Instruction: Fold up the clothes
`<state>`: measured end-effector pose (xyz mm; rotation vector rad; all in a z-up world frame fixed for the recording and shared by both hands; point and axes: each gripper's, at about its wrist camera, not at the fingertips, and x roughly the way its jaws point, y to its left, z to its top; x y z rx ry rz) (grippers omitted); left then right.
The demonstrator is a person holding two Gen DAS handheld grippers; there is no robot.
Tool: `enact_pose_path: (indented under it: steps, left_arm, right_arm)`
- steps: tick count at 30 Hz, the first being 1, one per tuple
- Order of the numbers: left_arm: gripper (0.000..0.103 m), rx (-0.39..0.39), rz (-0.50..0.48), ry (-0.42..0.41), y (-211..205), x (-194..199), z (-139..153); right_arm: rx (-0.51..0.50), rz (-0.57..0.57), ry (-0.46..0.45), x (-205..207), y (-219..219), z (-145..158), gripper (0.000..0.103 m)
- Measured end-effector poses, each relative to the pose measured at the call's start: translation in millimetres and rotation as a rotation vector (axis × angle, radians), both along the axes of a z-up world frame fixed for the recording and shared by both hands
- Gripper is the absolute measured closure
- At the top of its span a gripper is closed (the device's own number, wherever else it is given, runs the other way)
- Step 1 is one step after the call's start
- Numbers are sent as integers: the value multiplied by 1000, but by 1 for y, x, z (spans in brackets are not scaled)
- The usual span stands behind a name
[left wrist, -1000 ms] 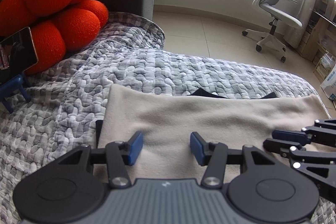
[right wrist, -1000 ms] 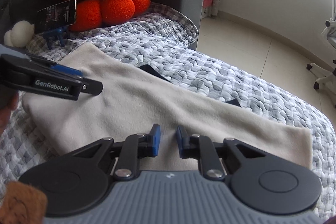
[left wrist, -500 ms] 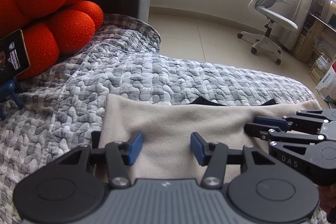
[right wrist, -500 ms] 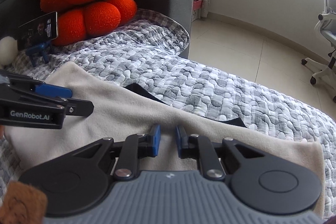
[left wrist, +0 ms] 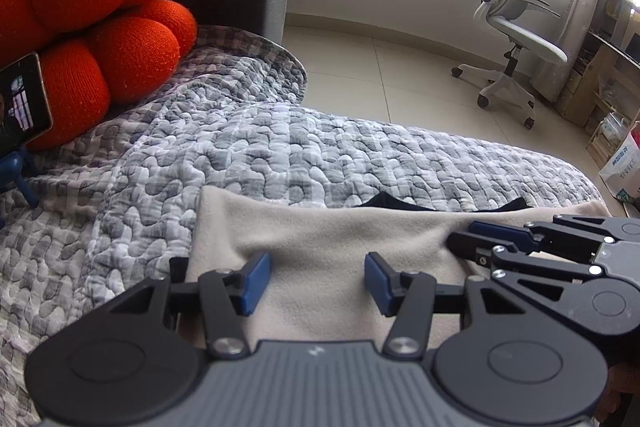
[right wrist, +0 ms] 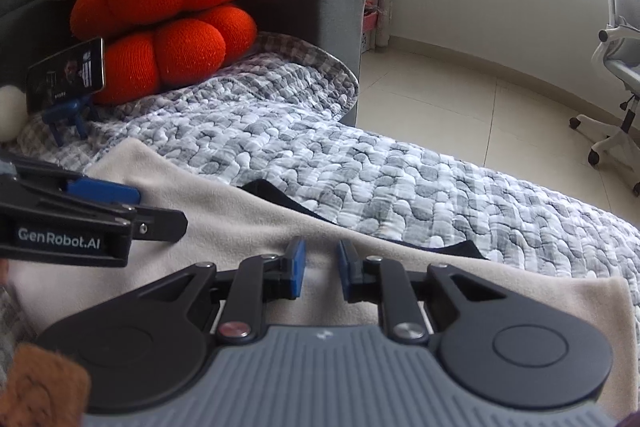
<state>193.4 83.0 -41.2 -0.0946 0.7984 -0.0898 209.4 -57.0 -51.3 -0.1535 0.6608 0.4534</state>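
The left gripper (left wrist: 312,281) is standing wide open, holding nothing, its blue pads hovering over the beige garment (left wrist: 328,247). The right gripper (right wrist: 321,269) is showing only a narrow gap between its pads, gripping nothing, above the same cloth. The garment is lying flat along the near edge of the grey quilted bedspread (left wrist: 280,147), a dark layer (right wrist: 276,193) peeking from under its far edge, with the orange cushion (right wrist: 168,15) sitting at the sofa's far left corner.

- Beige garment (left wrist: 340,247): soft, matt, fleece-like cloth.
- Quilt (left wrist: 280,147): puckered, pebbly grey-and-white cloth.
- Orange cushion (right wrist: 172,23): fuzzy knit.
- Left gripper (left wrist: 316,281): matt black plastic, blue pads, shiny metal screws, ribbed grey body.
- Floor (left wrist: 380,67): smooth, glossy tiles.
- Phone (right wrist: 66,75): glossy screen.
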Motion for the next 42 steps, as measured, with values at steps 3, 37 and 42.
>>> enact_pose_path:
  steps: [3,37,42]
  left_arm:
    - [49,-9,11,-5,4,-1,1]
    - [49,-85,59,-20,29,-3,6]
    - [48,-60,73,-19,27,-1,0]
  right_arm:
    - [3,-2,-1,-4,-1,5,83]
    - [-98,134,93,-81,2,5,81]
    - [-99,136,102,-81,0,0,81]
